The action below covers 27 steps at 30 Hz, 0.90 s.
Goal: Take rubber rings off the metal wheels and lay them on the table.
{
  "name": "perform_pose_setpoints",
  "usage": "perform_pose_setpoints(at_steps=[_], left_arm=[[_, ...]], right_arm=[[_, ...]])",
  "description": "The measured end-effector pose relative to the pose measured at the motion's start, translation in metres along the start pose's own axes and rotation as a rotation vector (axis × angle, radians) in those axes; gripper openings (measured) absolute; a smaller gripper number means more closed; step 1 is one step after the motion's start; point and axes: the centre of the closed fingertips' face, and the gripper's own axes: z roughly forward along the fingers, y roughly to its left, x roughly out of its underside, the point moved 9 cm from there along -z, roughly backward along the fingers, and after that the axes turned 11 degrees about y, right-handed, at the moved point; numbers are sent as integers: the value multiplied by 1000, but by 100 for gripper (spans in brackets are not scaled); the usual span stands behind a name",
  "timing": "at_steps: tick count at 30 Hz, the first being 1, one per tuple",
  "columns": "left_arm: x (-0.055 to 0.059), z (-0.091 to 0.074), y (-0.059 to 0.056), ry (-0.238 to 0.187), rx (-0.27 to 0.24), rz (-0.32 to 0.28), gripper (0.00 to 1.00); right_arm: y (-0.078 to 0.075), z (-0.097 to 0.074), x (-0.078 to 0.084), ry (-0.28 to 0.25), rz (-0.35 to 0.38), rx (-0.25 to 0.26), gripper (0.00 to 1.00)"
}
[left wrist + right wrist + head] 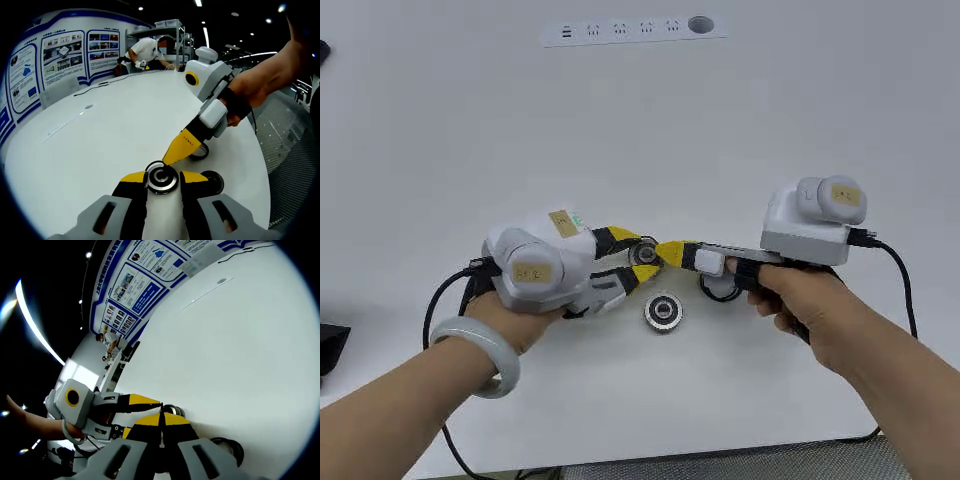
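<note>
Left gripper [636,256], held low over the table [620,120], clamps a metal wheel [644,252] between its jaws. Right gripper [668,253] meets it tip to tip, jaws together, pinching the wheel's rubber ring [154,165].

A wide white table [740,130] carries a white power strip [620,30] near its far edge. Blue-bordered posters [65,50] line the far wall [30,60], under a dark ceiling [240,20] with strip lights [206,36].
</note>
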Motion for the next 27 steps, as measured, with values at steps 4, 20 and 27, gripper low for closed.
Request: perform_pose_setpoints(at_steps=[4, 20, 27], left_arm=[[3, -3, -1, -15, 5, -7, 32], [14, -12, 3, -31, -20, -39, 49], [18, -15, 3, -40, -14, -61, 59]], right_arm=[[1, -1, 1, 0, 1, -2, 2], [13, -6, 3, -8, -6, -31, 2], [14, -14, 7, -33, 11, -45, 2]])
